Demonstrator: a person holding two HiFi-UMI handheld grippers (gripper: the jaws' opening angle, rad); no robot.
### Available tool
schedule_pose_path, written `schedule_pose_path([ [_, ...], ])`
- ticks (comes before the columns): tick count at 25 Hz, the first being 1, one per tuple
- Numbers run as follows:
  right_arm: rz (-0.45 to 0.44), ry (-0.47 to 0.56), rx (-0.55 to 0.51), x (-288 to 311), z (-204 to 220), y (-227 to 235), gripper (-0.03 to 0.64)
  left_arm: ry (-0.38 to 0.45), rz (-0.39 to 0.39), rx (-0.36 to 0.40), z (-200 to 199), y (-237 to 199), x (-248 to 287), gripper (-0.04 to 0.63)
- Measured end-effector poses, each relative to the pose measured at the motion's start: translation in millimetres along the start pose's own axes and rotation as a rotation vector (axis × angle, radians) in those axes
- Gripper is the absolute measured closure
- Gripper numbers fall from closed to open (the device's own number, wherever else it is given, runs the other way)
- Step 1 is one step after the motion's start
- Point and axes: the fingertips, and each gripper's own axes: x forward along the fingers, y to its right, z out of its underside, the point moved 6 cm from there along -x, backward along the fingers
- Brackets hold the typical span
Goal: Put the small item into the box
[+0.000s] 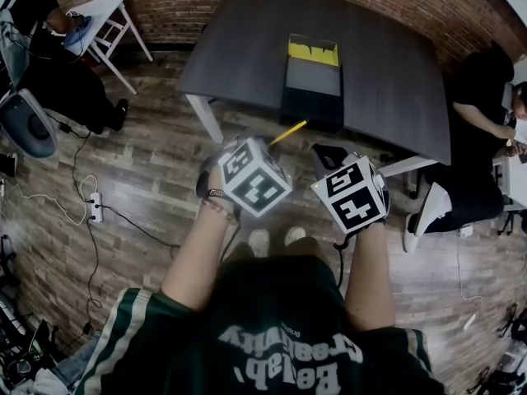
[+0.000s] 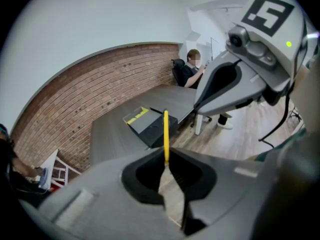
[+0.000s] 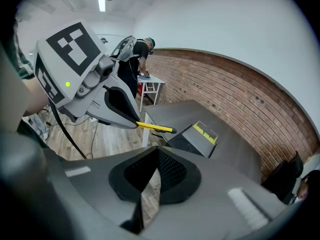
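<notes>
A thin yellow stick [image 1: 288, 132] is clamped in my left gripper [image 1: 265, 146] and juts toward the table. In the left gripper view the stick [image 2: 166, 134] rises from between the shut jaws of that gripper [image 2: 166, 165]. The black box [image 1: 312, 79] with a yellow inner flap stands open near the front edge of the dark table [image 1: 247, 48]. Both grippers hang over the floor, short of the table. My right gripper [image 1: 329, 161] is beside the left one. Its jaws [image 3: 156, 153] meet at the tips with nothing between them. From the right gripper view, the stick [image 3: 155, 128] points at the box [image 3: 197, 139].
A person [image 1: 478, 130] sits at the table's right end, close to my right gripper. Another person [image 1: 49, 64] sits at the far left near a white side table [image 1: 107, 15]. A power strip and cables [image 1: 95, 208] lie on the wooden floor to the left.
</notes>
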Motion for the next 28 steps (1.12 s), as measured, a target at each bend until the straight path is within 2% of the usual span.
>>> schedule_pose_path([
  [13, 0.025, 0.006, 0.017, -7.6, 6.8, 11.4, 0.611, 0.009, -0.006, 0.027, -13.2, -1.3, 1.3, 0.568],
  [28, -0.015, 0.038, 0.011, 23.4, -4.5, 82.2, 0.611, -0.019, -0.038, 0.01, -57.7, -42.3, 45.5, 0.568],
])
